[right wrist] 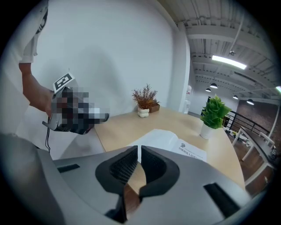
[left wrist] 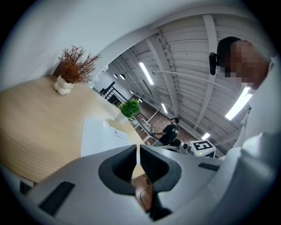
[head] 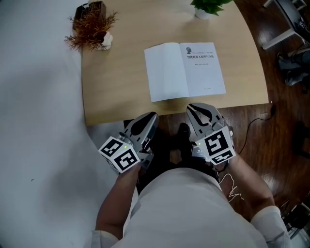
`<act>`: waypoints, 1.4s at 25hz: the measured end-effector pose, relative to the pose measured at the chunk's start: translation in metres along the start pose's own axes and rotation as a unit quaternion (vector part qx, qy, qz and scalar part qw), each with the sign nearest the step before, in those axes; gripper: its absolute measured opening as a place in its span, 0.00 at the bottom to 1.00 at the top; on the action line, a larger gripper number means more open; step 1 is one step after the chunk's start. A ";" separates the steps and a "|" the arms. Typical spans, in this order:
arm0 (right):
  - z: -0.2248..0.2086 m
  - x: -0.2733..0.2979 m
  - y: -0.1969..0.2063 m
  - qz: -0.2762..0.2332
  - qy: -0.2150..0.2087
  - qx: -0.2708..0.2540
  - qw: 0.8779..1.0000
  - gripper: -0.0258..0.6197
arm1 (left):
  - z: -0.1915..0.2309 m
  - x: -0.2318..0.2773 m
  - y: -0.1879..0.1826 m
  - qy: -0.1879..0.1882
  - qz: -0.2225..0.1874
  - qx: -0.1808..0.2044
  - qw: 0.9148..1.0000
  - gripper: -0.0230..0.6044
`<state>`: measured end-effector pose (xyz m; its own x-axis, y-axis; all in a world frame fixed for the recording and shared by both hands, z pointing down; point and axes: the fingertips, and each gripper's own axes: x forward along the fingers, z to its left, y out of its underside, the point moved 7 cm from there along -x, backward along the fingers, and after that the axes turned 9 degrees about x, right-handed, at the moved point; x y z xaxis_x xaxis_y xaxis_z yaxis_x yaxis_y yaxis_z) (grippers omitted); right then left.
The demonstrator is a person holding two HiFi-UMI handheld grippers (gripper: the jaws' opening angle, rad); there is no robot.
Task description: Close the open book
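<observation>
The open book (head: 185,71) lies flat on the desk (head: 116,92) in the upper middle of the head view, close to the desk's near edge; its spine runs up and down the frame, with a blank page to the left and a printed title page to the right; spread like this, its long side runs left to right.

Both claws sit below it in the frame, off the desk's near edge and clear of the paper. The right claw (head: 194,108) points up at the lower edge of the printed page, just right of the spine, and looks the nearer; the left claw (head: 152,117) points toward the blank page's lower left corner, a little further off. In each gripper view the jaws are pressed together with nothing between them.

To shut the book, one page must swing over the spine; so the move probably turns on reaching an outer edge, at the far left or right of the spread. A dried plant (head: 92,26) and a green plant (head: 208,6) stand well apart from the book at the top of the frame.
</observation>
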<state>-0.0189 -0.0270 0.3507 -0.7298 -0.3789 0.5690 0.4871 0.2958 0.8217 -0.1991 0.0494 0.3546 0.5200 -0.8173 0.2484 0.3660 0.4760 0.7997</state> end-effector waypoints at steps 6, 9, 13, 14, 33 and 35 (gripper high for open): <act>-0.002 0.024 0.011 0.028 -0.001 -0.030 0.999 0.05 | 0.018 0.014 0.011 -0.001 0.016 -0.010 1.000 0.04; -0.003 0.036 0.016 0.043 0.002 -0.051 0.998 0.05 | 0.026 0.021 0.017 0.001 0.023 -0.014 1.000 0.04; 0.000 0.052 0.021 0.062 0.006 -0.083 0.995 0.05 | 0.036 0.026 0.027 -0.001 0.039 -0.026 0.999 0.04; 0.001 0.056 0.022 0.065 0.007 -0.091 0.994 0.05 | 0.038 0.027 0.030 -0.002 0.043 -0.029 0.999 0.04; 0.031 0.111 0.041 0.094 0.011 -0.284 0.954 0.15 | 0.068 0.032 0.066 -0.016 0.075 -0.067 0.995 0.04; 0.035 0.114 0.040 0.091 0.011 -0.299 0.950 0.16 | 0.070 0.032 0.068 -0.017 0.076 -0.069 0.995 0.04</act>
<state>-0.0990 -0.0277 0.4473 -0.6003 -0.3885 0.6991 0.7946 -0.1903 0.5766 -0.2115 0.0330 0.4550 0.5524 -0.7417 0.3805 0.3882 0.6328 0.6699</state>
